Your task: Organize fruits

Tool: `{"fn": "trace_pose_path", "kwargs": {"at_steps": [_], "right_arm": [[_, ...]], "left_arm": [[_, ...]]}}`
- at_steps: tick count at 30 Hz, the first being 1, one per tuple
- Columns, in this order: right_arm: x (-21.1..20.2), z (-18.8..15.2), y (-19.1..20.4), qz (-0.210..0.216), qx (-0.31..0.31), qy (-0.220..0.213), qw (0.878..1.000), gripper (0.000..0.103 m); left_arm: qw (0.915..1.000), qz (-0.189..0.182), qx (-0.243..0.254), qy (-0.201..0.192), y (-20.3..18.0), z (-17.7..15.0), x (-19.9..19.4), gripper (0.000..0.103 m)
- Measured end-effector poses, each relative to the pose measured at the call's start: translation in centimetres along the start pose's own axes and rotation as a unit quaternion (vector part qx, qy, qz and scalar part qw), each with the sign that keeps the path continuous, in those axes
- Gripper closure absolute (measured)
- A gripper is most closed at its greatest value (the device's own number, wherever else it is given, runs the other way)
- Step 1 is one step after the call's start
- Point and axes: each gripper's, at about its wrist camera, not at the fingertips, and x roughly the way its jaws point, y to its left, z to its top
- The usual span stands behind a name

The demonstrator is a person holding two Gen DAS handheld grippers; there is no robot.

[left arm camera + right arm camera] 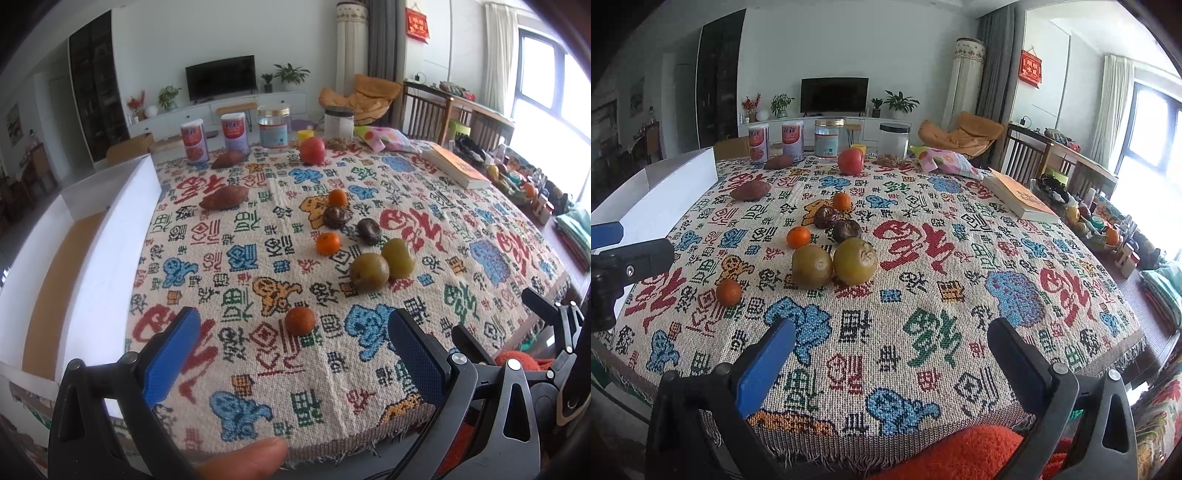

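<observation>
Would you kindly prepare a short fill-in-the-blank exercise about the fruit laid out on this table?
1. Both the left gripper and the right gripper hold ____.
2. The two green fruits lie ____ each other.
3. The number of small oranges on the patterned cloth is ____.
4. The red apple sits near the table's ____ edge.

Missing words: nothing; touching; three; far

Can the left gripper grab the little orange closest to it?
Probably yes. The left gripper is open, the little orange lies alone on the tablecloth just ahead, and nothing sits between them.
</observation>
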Motion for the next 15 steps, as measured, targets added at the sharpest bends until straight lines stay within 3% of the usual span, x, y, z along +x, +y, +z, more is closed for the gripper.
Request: {"fn": "trace_pose_path", "kwargs": {"at_steps": [10, 15], "right_arm": [[0.4, -0.4, -2.7, 0.014, 0.056, 0.008, 0.998, 0.000], [1.3, -0.5, -3.1, 0.027, 0.067, 0.030, 0.997, 0.000]], "left_arm": [[0.9997, 0.023, 0.002, -0.005, 2.8, 0.5, -1.4, 0.001], [0.9994, 0.010, -0.007, 0.032, 4.5, -1.3, 0.3, 0.001]]}}
